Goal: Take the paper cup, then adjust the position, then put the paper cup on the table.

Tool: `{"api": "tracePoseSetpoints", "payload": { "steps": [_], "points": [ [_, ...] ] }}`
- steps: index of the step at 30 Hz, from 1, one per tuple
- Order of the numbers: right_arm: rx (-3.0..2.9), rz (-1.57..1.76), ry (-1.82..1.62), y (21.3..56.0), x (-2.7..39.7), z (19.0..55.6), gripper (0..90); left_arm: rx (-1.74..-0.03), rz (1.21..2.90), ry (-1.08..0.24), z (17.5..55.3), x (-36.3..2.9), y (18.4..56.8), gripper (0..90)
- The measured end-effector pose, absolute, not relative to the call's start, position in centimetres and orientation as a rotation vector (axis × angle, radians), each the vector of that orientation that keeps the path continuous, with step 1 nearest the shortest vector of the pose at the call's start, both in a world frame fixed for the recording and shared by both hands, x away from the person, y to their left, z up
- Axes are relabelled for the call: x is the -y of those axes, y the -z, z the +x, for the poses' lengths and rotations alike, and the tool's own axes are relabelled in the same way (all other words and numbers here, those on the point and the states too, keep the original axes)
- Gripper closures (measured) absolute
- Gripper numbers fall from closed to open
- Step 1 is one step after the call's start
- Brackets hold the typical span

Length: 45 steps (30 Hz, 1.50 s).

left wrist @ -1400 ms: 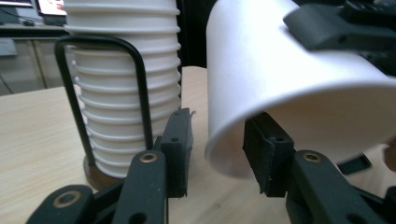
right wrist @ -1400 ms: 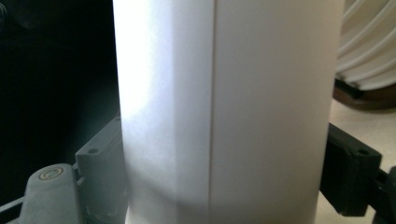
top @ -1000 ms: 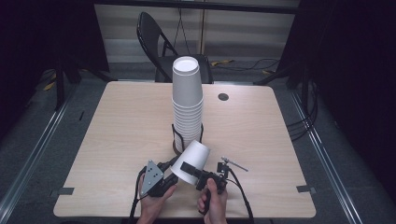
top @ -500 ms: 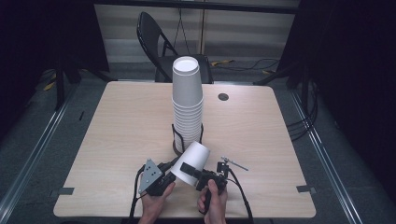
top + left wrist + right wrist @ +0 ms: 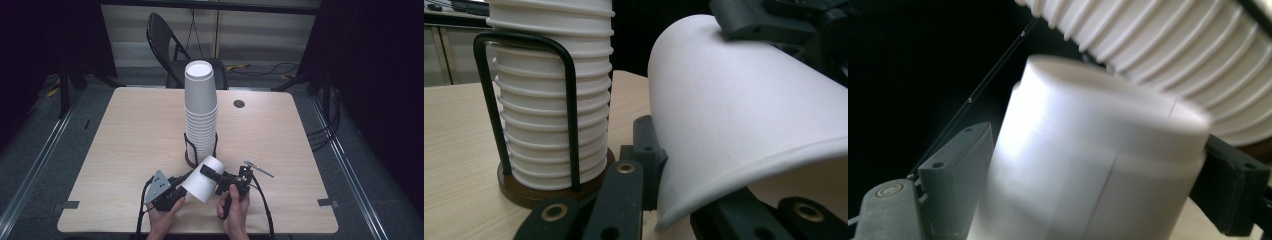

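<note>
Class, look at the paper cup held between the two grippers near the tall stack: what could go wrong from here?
1. The left gripper pinches the cup's thin rim, so its wall may crease.
2. The right gripper clamps the cup's closed end; any pull apart could tear or drop it.
3. The stack stands tall and close behind, above its wire holder; a nudge might topple it.

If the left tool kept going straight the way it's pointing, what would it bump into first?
Probably the stack of paper cups in its black wire holder, just ahead of the left tool, which grips a single paper cup's rim. Depth is hard to judge.
</note>
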State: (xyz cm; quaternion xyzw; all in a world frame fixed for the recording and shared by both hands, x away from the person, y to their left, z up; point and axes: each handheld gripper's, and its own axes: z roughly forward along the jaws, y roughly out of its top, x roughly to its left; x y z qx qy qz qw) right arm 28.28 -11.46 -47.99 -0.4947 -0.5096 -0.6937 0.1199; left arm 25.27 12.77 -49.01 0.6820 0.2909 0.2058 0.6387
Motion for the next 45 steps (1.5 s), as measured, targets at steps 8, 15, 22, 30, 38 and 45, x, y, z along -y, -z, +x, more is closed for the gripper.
{"api": "tracePoseSetpoints", "payload": {
  "steps": [8, 15, 22, 30, 38, 45],
  "points": [
    [1.517, -1.506, 2.064, 47.2, 12.9, 29.1, 13.2, -0.656, 1.59, -0.46, 25.3, -12.7, 48.6, 86.0],
    [1.587, -1.546, 2.125, 46.4, 14.1, 29.6, 13.3, -0.654, 1.618, -0.414, 25.4, -13.7, 48.1, 86.5],
    [1.784, -1.567, 2.217, 46.0, 15.3, 28.5, 12.8, -0.661, 1.689, -0.4, 25.7, -14.5, 48.0, 86.3],
    [2.033, -1.505, 2.161, 47.1, 15.8, 27.3, 14.9, -0.684, 1.751, -0.43, 26.2, -15.2, 47.7, 86.2],
    [2.357, -1.424, 2.044, 47.8, 15.0, 26.6, 15.3, -0.708, 1.792, -0.441, 26.9, -15.9, 47.1, 86.0],
    [2.61, -1.345, 1.983, 48.5, 13.7, 26.2, 13.2, -0.725, 1.819, -0.386, 27.3, -16.1, 46.7, 86.1]
  ]
}}
